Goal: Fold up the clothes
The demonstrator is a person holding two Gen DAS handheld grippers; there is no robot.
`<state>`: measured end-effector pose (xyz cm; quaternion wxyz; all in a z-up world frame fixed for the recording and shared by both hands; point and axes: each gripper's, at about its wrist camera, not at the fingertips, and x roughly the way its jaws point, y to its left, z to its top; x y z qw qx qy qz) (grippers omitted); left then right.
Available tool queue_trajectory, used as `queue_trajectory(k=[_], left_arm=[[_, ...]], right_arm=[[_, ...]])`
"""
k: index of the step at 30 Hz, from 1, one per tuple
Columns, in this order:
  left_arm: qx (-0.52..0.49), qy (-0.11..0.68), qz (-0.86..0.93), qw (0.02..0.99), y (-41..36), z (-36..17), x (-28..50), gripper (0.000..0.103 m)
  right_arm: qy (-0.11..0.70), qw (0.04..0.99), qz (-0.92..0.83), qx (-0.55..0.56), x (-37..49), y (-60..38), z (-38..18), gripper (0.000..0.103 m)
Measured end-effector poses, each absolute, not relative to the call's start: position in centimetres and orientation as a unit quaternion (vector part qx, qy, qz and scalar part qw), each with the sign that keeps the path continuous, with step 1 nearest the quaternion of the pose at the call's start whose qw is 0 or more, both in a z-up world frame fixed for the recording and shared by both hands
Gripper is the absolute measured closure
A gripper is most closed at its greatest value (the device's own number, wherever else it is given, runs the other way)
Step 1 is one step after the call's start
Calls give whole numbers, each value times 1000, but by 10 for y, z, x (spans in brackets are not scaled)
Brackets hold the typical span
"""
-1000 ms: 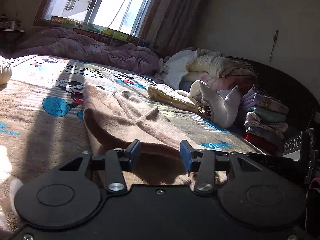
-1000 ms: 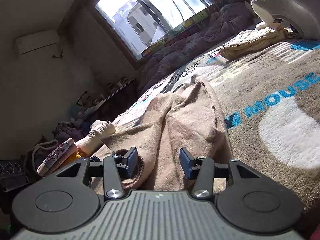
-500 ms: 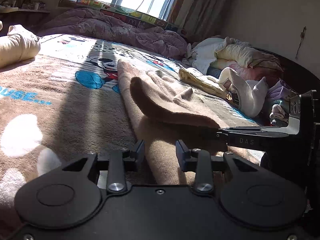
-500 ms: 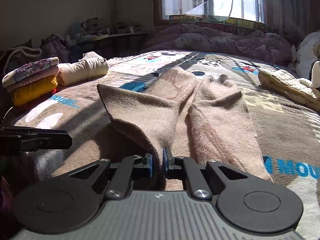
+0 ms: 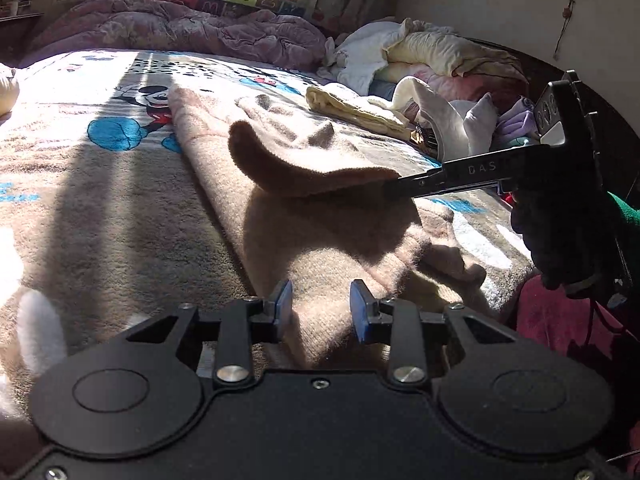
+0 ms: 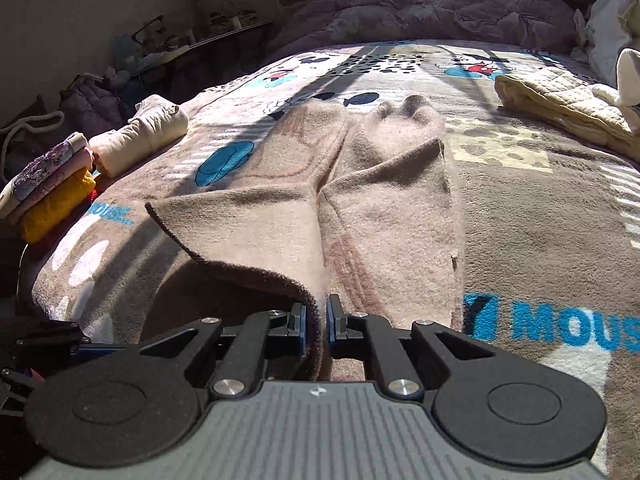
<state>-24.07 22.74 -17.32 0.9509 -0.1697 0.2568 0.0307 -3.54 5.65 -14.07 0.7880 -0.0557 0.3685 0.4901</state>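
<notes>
Right gripper risen, pinching lifted brown garment hem, left gripper spread, angled down over it

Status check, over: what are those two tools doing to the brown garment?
Right tool shut on brown garment, edge lifted. Left tool astride its hem. Nothing in the way.

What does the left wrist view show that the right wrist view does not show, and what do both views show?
Only the left wrist view: the left gripper, its pads apart over the brown garment; the right gripper from the side, lifting a flap; a pile of unfolded clothes.

Only the right wrist view: the right gripper close up, shut on the garment's edge, its jaws having just eased a little; a folded stack and a cream roll at the left bed edge.

Both: the brown garment, the cartoon blanket, the purple duvet, the yellow quilted piece.
</notes>
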Motion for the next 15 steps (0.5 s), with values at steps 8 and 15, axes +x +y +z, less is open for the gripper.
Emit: queue_trajectory(k=[8, 15], left_arm=[[-291, 186, 137, 928, 274, -174, -261, 57], [-323, 169, 170, 915, 284, -177, -265, 47]], right_arm=[[342, 812, 473, -3, -19, 19, -119, 71], [331, 819, 468, -9, -30, 21, -128, 56]])
